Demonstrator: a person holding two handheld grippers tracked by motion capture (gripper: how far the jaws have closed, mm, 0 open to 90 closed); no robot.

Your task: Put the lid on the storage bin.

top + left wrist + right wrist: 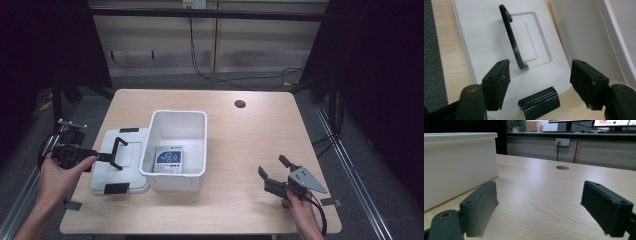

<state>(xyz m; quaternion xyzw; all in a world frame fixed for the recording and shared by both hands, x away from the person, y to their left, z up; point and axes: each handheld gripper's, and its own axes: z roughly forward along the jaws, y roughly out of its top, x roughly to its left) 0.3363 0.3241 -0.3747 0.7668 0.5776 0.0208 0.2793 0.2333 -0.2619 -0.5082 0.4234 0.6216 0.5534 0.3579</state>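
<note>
The left gripper (118, 152) stands wide open over the white lid (122, 162), its fingers (496, 83) astride the near end of the lid's raised black handle (512, 41) and, as far as the left gripper view lets me judge, pressing on nothing. The lid lies flat on the table (250, 150), just beside the open white bin (176, 142), with a black latch (539, 102) at its near edge. A small printed box (169, 160) already rests inside the bin. So the packing looks done, while lifting the lid and closing the bin are left. The right gripper (274, 172) hangs well apart to the right, jaws spread, empty.
</note>
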